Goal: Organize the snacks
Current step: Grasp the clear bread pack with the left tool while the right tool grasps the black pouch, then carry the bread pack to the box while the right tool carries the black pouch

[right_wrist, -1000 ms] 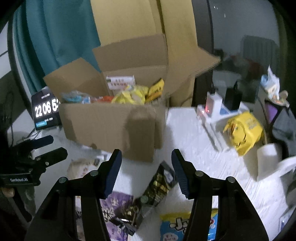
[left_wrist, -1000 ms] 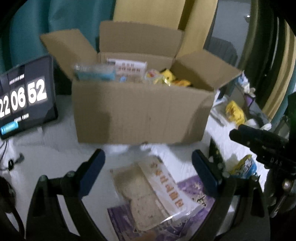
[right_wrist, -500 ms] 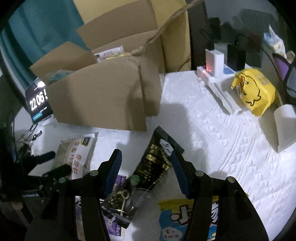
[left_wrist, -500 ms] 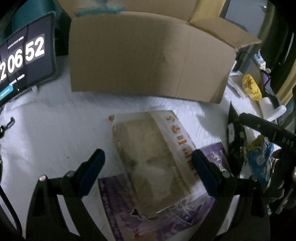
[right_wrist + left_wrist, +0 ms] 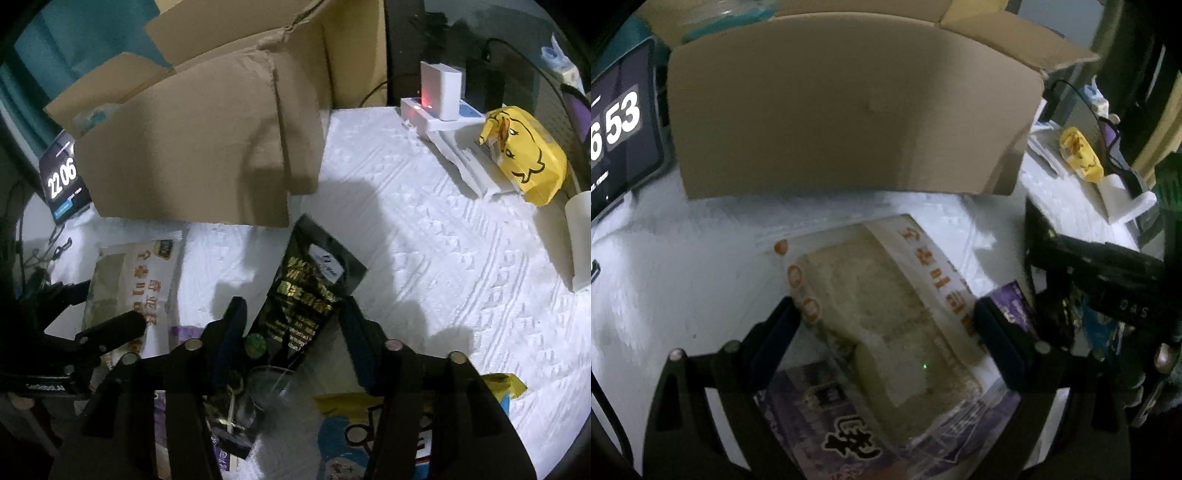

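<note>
- White quilted surface under dim light, with teal curtain behind.
- Open cardboard box at 12 o'clock in the left wrist view, holding snacks; clock tablet leaning at 9 o'clock.
- Left gripper spread wide, fingers on either side of a clear bread packet, not pressing on it; packet lying flat over a purple packet.
- Right gripper with jaws just closing, astride a black snack pouch with gold print; right finger at the pouch's edge, contact hard to tell.
- Blue-and-yellow snack bag at 6 o'clock under the right gripper.
- Yellow duck bag at 2 o'clock, beside a white charger showing a red light.
</note>
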Available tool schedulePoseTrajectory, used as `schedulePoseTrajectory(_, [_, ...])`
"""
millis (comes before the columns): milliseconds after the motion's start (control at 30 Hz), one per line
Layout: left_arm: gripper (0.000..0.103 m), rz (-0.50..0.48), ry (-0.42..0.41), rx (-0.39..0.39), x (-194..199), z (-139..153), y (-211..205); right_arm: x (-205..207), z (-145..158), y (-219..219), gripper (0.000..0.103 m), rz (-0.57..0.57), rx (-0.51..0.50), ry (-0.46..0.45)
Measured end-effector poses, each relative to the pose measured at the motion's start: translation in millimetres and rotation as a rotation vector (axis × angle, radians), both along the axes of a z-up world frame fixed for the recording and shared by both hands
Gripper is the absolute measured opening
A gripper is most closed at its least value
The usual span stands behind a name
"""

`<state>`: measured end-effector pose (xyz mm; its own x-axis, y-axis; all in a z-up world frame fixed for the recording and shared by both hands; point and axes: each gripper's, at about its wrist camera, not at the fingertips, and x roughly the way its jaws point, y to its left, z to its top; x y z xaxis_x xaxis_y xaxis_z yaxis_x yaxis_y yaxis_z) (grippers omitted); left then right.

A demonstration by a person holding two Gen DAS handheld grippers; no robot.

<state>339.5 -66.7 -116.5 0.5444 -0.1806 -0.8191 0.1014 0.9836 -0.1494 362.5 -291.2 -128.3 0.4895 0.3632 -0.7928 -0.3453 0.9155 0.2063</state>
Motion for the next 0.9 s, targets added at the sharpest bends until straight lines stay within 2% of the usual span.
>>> schedulePoseTrajectory(100, [0.095, -0.035, -0.007, 0.0, 0.9, 0.5, -3.3, -2.3, 1.0, 2.5, 0.035, 0.013, -0.005, -0.009])
schedulePoseTrajectory(200, [0.086, -0.065, -0.02, -0.011, 1.1, 0.8, -5.9, -6.0, 5.2, 3.2, 0.034, 0.019, -0.003, -0.026])
schedulePoseTrajectory(367, [0.055, -0.072, -0.051, -0.02, 0.6, 9.7, 3.7, -15.0, 17.9, 1.0, 0.033, 0.018, 0.019, -0.058])
schedulePoseTrajectory(567, [0.038, -0.103, -0.089, -0.055, -4.9, 17.9, 12.1, -24.6, 26.5, 10.3, 0.033, 0.05, 0.009, -0.073])
schedulePoseTrajectory(733, [0.029, -0.119, -0.131, -0.076, -10.0, 28.7, 6.6, -27.4, 20.7, 26.9, 0.033, 0.066, -0.005, -0.048])
schedulePoseTrajectory(900, [0.025, -0.141, -0.165, -0.087, -16.1, 41.3, 9.6, -32.8, 33.6, 30.3, 0.033, 0.059, -0.002, -0.078])
